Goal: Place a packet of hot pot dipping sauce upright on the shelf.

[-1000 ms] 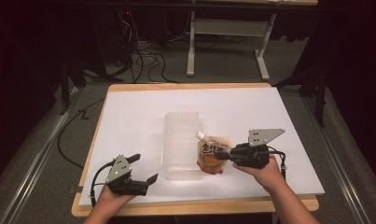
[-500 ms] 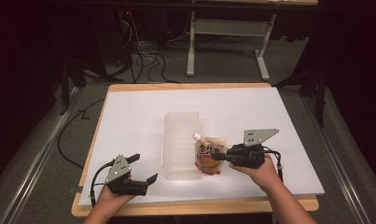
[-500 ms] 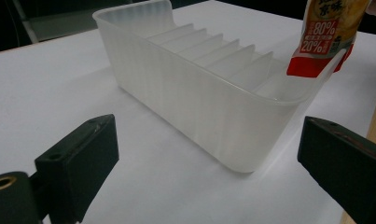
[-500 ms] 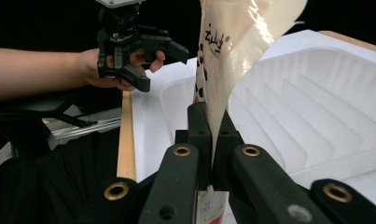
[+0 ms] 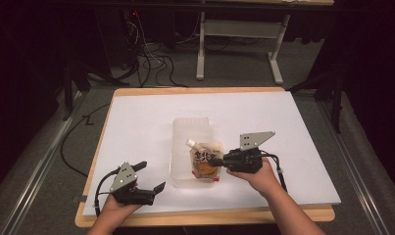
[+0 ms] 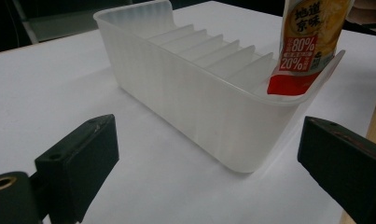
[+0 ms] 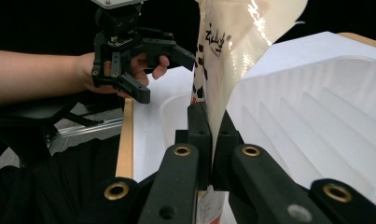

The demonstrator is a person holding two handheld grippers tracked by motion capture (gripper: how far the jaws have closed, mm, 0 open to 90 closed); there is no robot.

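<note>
Right gripper (image 5: 218,160): we see its two black jaws pinched together on the edge of a spouted food pouch (image 5: 205,160), with the pouch film running up between them in the right gripper view (image 7: 241,51). We hold this pouch upright at the near end of a translucent ribbed plastic bin (image 5: 192,128), its red lower edge sitting just inside the bin's near rim in the left gripper view (image 6: 311,42). The bin (image 6: 185,93) stands lengthwise near the middle of the white table sheet (image 5: 136,122), and its inner ribs show in the right gripper view (image 7: 316,121)

Left gripper (image 5: 152,176): we hold it low near the front left edge of the sheet, well apart from the bin, jaws spread wide with nothing between them. We see it again across the bin in the right gripper view (image 7: 167,74)
</note>
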